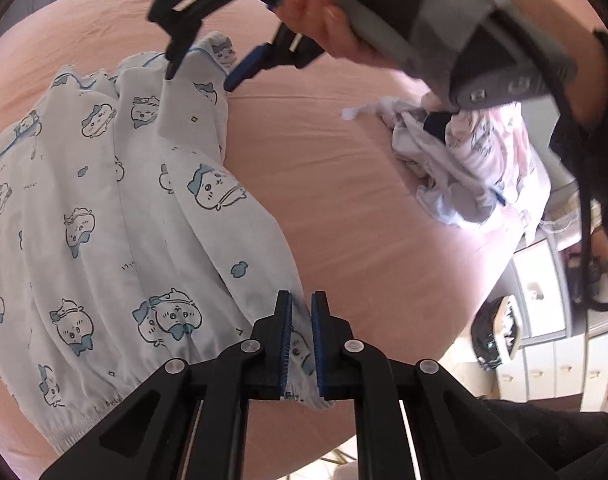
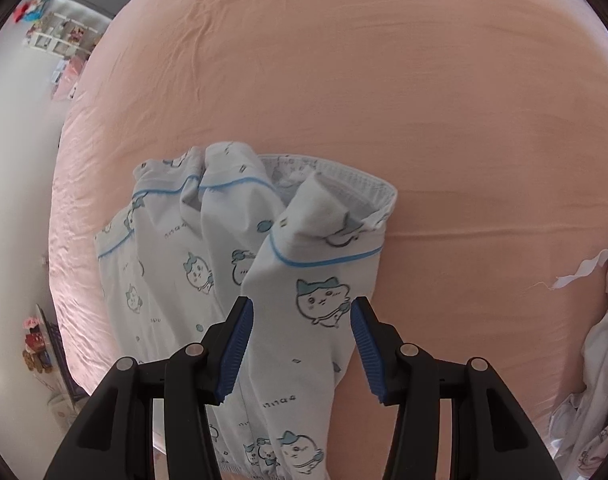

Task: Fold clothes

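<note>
White pyjama trousers point(image 1: 104, 200) with blue cartoon animals and blue piping lie crumpled on a pink bed sheet point(image 1: 344, 208). My left gripper point(image 1: 302, 310) is shut on a fold of the trousers near the elastic waistband, with cloth pinched between its blue pads. A hand holds my right gripper point(image 1: 200, 80), open, above the cuff end at the far side. In the right wrist view the right gripper point(image 2: 302, 320) stands open, its fingers on either side of a folded-over trouser leg point(image 2: 316, 280) without touching it. The waistband point(image 2: 344, 184) shows behind that leg.
A heap of other white and pink clothes point(image 1: 476, 160) lies on the bed to the right, and the heap's edge point(image 2: 596, 352) shows in the right wrist view. White drawers point(image 1: 544, 312) stand beyond the bed edge. A toy shelf point(image 2: 60, 36) is by the far wall.
</note>
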{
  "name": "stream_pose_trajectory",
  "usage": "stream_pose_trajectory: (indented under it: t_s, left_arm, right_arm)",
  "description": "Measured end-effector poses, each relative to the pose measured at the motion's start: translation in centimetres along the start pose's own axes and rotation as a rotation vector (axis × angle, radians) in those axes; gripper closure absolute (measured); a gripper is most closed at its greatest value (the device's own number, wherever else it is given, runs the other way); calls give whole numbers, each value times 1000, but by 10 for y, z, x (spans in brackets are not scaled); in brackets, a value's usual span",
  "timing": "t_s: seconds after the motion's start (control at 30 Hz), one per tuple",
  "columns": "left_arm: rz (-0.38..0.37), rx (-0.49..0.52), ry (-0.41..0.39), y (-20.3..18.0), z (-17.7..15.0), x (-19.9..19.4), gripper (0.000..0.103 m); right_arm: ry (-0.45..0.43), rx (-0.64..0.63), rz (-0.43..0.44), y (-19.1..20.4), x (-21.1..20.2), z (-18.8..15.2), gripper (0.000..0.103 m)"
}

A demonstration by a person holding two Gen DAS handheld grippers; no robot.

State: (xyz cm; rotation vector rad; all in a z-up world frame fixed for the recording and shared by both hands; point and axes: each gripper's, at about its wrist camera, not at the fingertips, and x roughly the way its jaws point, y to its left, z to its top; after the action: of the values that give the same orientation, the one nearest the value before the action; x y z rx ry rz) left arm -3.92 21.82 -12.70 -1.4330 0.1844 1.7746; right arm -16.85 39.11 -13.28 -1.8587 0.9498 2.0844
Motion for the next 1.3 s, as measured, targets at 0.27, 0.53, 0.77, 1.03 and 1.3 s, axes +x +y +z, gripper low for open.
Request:
stream_pose_trajectory:
  t_s: [0.27, 0.53, 0.77, 1.03, 1.3]
  left_arm:
    - [5, -16, 24, 2, -4, 3, 95]
    - [18, -13, 36, -4, -7, 9, 95]
    - [11, -17, 36, -3, -10, 10, 96]
    - [-10, -49, 0, 7, -14, -6, 100]
    - [-25, -92, -48, 22, -19, -30, 101]
  right_arm:
    - [-15, -33, -65, 19, 5, 2, 53]
    - [-20, -35, -130, 33, 16, 8, 54]
    - [-22, -79, -180, 29, 9, 9, 102]
    - [-42, -101, -121, 29, -11, 19, 102]
    - [-57, -132, -97, 31, -28, 3, 102]
